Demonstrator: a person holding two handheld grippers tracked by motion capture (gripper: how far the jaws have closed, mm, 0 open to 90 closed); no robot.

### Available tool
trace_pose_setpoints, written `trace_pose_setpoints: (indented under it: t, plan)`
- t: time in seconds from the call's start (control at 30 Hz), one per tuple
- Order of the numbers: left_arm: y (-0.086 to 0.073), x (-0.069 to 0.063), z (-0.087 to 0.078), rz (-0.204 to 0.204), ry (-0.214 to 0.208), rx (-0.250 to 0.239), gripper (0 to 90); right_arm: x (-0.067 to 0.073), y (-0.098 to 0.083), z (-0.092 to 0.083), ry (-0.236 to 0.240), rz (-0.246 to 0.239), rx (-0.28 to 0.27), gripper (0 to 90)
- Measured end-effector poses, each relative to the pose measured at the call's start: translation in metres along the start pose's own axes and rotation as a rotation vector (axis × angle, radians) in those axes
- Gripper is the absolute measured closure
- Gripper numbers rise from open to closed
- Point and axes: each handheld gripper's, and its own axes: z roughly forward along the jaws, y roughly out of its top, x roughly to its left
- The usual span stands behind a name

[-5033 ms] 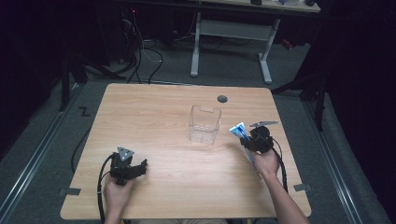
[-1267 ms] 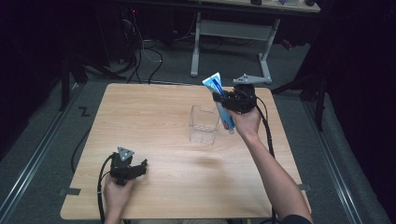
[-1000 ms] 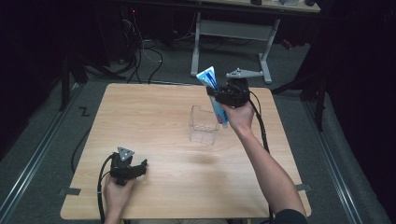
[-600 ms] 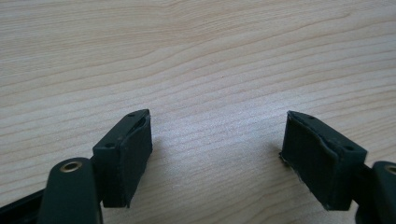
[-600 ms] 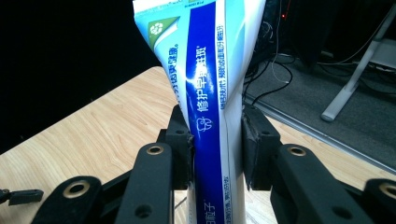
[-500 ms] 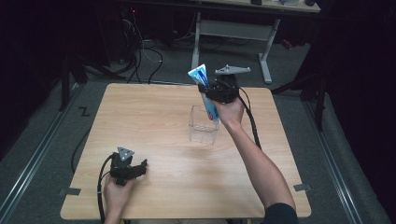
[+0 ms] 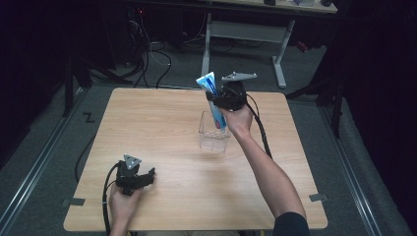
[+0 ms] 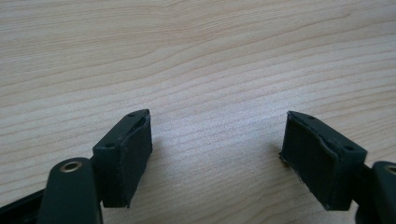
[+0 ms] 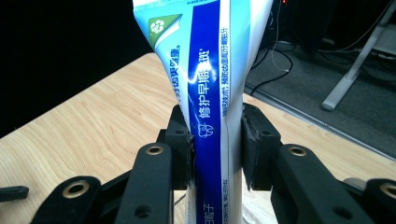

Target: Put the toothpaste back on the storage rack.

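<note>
- Since five seconds ago, the right gripper (image 7: 222, 101) has carried the tube (image 7: 212, 98) from the table's right edge to above the clear cup (image 7: 214, 132); over the last second it drifted left.
- Now the tube stands nearly upright, crimped end up, its lower end at or just inside the cup's mouth.
- Right jaws are clamped on the tube's middle (image 9: 212, 116).
- Left gripper (image 7: 135, 179) rests near the table's (image 7: 162, 113) front-left corner, jaws apart, holding nothing.
- Tube looks light, soft and squashable with a slick printed skin; gripping the flat faces mid-body seems best, firmly enough not to slip.
</note>
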Motion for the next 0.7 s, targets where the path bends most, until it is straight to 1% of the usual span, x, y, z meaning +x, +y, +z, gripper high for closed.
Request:
trace_pose_setpoints:
  t: [0.17,0.5,0.7]
  plan:
    - [0.0,0.0,0.0,0.0,0.0,0.0,24.6,-0.001,-0.007,0.005,-0.001,0.005,0.036,68.2]
    - [0.0,0.0,0.0,0.0,0.0,0.002,24.6,-0.001,-0.018,0.015,0.011,0.01,0.079,68.1]
    - [0.0,0.0,0.0,-0.001,0.0,0.002,24.6,-0.002,-0.026,0.019,0.008,0.018,0.107,68.0]
